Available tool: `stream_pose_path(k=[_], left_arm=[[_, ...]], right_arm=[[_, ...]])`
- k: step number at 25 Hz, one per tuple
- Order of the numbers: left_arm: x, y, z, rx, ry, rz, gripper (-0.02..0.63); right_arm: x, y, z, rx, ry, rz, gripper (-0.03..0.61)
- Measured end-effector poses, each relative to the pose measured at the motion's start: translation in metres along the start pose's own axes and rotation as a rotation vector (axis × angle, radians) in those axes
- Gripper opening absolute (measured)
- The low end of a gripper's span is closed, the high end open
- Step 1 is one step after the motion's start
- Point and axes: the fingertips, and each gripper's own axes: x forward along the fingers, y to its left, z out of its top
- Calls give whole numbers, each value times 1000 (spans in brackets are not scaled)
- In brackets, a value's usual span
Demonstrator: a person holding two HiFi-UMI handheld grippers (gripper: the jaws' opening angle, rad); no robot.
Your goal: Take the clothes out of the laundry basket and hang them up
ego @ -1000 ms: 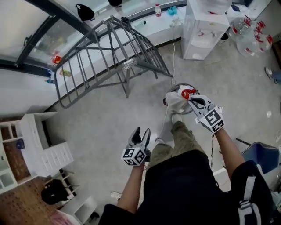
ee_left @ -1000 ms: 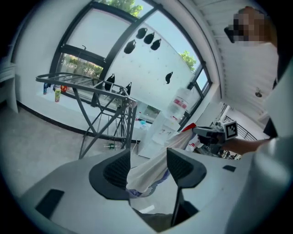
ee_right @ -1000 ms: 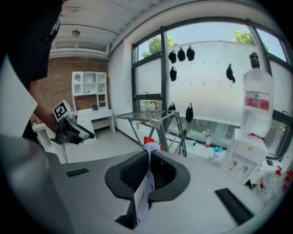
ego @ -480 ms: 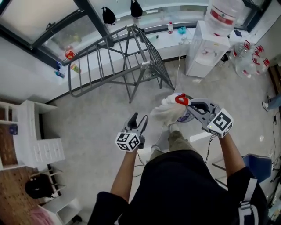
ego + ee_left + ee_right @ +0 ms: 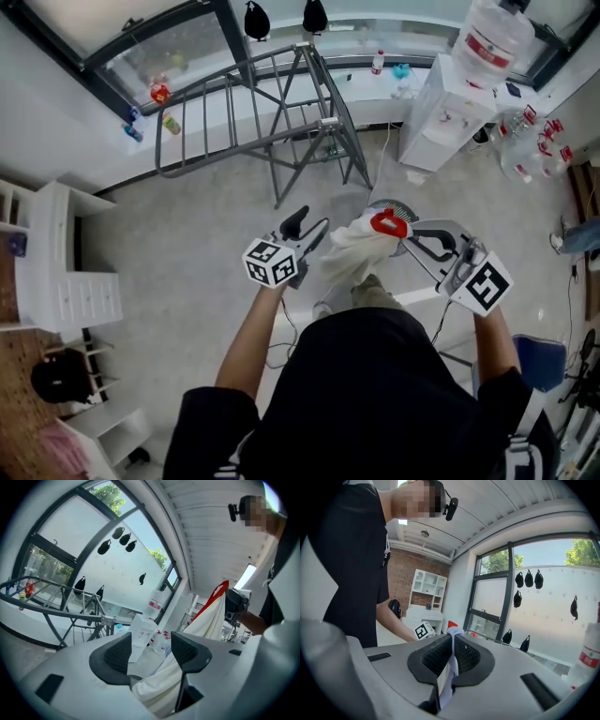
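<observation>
White cloth garment with red trim (image 5: 361, 246) hangs in mid-air. Right tongs (image 5: 412, 234), pointing roughly level, pinch its top edge. Left tongs (image 5: 310, 226), likewise level, stand spread with cloth loose between them.

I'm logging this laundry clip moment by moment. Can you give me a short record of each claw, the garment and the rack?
right claw: shut on the garment's edge
left claw: open; the garment passes between its jaws, pads not pressing on it
garment: white with red trim, held up in front of the person
rack: grey, by the window, no clothes seen on it
stage: garment not yet hung
</observation>
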Motion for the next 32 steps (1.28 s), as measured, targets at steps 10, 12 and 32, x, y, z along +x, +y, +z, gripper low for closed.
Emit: stream_pose_path(k=[10,12,32], left_arm=[[21,-90,-23,-12,124,-518,245],[26,-102,-35,-45,156,-606,245],[43,-201,-93,-27,272,-918,66]], right_arm=[[-25,49,28,-57,27,11,8],[-30,56,31,-67,20,11,8],[-89,77,11,-13,22,-108,8]])
